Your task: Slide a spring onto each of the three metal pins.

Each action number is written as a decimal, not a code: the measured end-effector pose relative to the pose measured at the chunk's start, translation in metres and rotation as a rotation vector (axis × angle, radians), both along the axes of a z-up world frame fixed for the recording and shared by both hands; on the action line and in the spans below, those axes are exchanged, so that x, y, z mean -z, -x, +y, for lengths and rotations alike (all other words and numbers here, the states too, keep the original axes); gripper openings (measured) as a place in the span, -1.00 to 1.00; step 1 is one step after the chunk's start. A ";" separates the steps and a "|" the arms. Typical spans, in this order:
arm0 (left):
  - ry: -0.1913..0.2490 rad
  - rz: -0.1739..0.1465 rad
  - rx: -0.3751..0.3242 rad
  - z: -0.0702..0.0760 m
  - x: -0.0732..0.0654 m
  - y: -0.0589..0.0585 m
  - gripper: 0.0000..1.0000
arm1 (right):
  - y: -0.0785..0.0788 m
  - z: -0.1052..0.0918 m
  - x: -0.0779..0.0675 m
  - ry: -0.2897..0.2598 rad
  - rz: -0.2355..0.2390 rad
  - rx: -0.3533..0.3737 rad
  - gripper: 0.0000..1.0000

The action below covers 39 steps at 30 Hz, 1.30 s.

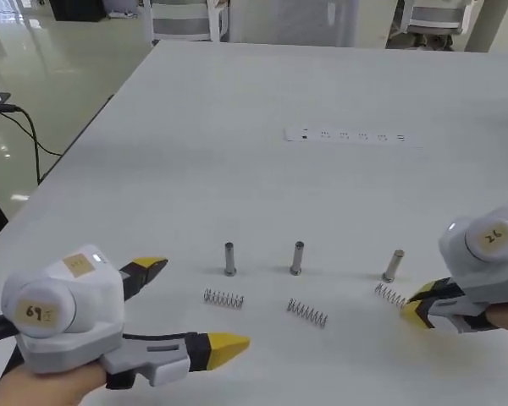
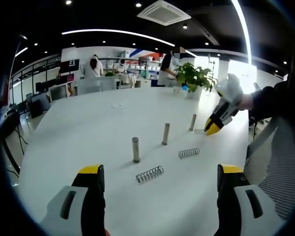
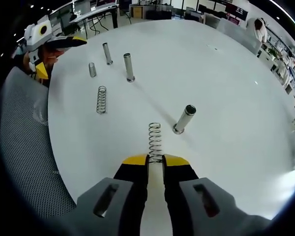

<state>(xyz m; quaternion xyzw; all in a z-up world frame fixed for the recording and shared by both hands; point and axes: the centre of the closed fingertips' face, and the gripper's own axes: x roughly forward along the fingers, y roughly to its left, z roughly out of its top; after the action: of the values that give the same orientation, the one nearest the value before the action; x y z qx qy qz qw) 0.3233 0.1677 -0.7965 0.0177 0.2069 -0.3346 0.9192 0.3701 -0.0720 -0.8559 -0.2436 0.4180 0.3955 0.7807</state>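
My left gripper (image 1: 195,303) has a round yellowish sticker (image 1: 38,313) on the end of its white housing. The handwritten number on it reads as 69, followed by a stroke I cannot make out. A smaller square yellowish label (image 1: 80,265) lies on top of the same housing, but its writing is too faint to read. My right gripper (image 1: 412,309), pinching the end of a small metal coil spring (image 1: 389,294), carries a round pale sticker (image 1: 491,238), handwritten, that reads 26 or 2c. The marks on the white power strip (image 1: 347,135) lying on the white surface (image 1: 237,127) are too small to read.
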 end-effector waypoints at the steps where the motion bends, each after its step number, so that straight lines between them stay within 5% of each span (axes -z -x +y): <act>1: 0.000 0.001 0.002 0.000 0.000 0.000 0.89 | 0.001 0.001 -0.001 -0.003 0.002 -0.002 -0.75; 39: 0.021 0.009 0.090 -0.020 -0.004 0.007 0.51 | 0.028 0.036 -0.035 -0.059 0.004 -0.130 -0.75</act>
<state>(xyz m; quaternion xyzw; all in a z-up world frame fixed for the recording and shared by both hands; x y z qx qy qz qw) 0.3160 0.1473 -0.7930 0.0159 0.2062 -0.3780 0.9024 0.3418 -0.0358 -0.8208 -0.2464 0.3910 0.4581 0.7593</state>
